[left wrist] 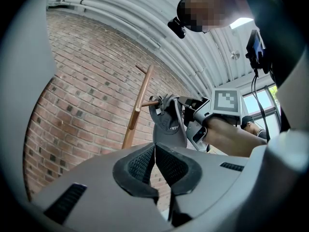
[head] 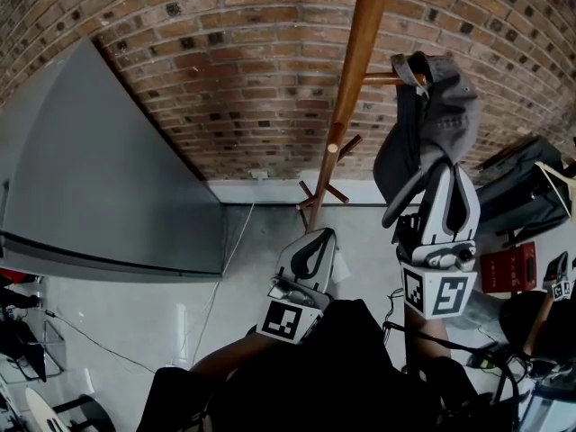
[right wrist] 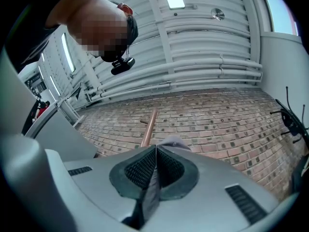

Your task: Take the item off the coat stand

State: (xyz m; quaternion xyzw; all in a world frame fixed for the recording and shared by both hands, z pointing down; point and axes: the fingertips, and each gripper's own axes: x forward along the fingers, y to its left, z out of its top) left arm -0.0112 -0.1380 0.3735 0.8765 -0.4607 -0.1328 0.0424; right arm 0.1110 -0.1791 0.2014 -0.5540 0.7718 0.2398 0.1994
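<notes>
Evidently the item is a grey cap point(head: 432, 120), hanging from a short side peg point(head: 382, 78) high on the wooden coat stand point(head: 358, 57), just to the right of its pole. The right gripper point(head: 444, 166) reaches up to the cap's lower edge with its jaws clamped on a fold of the grey cloth; its own view shows the fabric running down between the closed pads. The left gripper point(head: 317, 238) hangs lower and to the left, apart from the stand, its jaws pressed together with nothing in them. I'd judge the cap light and mostly soft. The crown is limp and likely to sag or stretch, while the brim is probably stiffer, so a pinch on thin cloth could slip if pulled hard. A hold near the rim or brim looks safer than one on loose crown fabric. The part hooked over the peg has to slide off the peg's tip, so I think the pull should go up and outward along it, not straight down. The brick wall point(head: 225, 61) stands close behind, and a grey panel point(head: 90, 169) leans at the left. A dark bag point(head: 522, 194) and a red box point(head: 508, 268) crowd the lower right. The open room is over the pale floor point(head: 256, 241), towards the person.
</notes>
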